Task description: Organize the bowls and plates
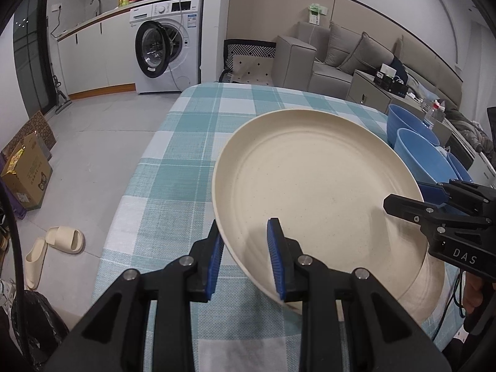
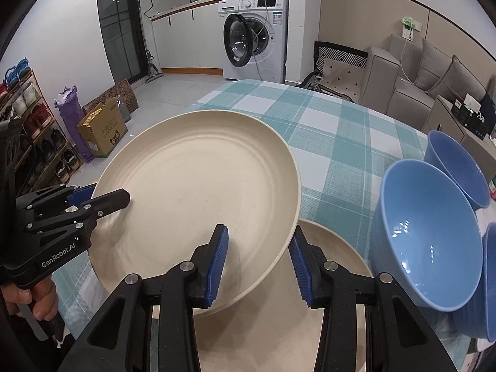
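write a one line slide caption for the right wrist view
Both grippers, right gripper and left gripper, clamp a cream plate above a second plate, beside blue bowls.

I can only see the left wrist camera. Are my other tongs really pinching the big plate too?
Observer: Yes. The right wrist view shows the right tongs astride the cream plate at its rim, one pad inside and one outside.
Operator: What's under the plate?
Observer: A second plate, also cream, lies flat on the table right below it. You only get a sliver of it.
Operator: Is anything on the floor that I can't see?
Observer: A shoe rack full of shoes stands beyond the purple bag.
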A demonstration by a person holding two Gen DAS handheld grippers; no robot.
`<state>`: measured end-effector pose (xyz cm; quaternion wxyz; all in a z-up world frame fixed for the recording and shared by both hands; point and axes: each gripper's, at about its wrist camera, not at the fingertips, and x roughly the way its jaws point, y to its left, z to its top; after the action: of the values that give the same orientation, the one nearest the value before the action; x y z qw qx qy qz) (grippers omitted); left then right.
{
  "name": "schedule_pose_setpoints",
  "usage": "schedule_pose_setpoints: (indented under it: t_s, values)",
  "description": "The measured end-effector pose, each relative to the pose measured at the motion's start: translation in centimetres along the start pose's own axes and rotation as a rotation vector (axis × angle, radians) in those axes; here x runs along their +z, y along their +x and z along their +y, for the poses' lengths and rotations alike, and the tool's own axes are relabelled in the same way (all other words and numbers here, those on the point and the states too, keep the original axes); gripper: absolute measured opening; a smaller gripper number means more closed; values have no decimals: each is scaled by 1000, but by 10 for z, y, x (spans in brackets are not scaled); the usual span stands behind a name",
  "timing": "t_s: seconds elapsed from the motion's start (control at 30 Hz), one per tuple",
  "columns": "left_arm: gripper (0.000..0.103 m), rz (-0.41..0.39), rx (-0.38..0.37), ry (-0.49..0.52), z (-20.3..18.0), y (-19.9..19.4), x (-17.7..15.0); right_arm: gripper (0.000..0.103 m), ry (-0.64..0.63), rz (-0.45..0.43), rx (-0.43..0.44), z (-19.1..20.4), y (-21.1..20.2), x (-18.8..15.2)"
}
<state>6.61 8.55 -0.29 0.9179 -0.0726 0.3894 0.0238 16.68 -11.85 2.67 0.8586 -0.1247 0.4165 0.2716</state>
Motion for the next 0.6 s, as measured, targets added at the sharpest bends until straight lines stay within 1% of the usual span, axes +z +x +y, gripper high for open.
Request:
schedule_pose_setpoints:
  t_s: [0.6]
  values:
    - [27, 6, -23, 80, -36, -1, -8, 42, 51, -6, -26, -22, -26, -34]
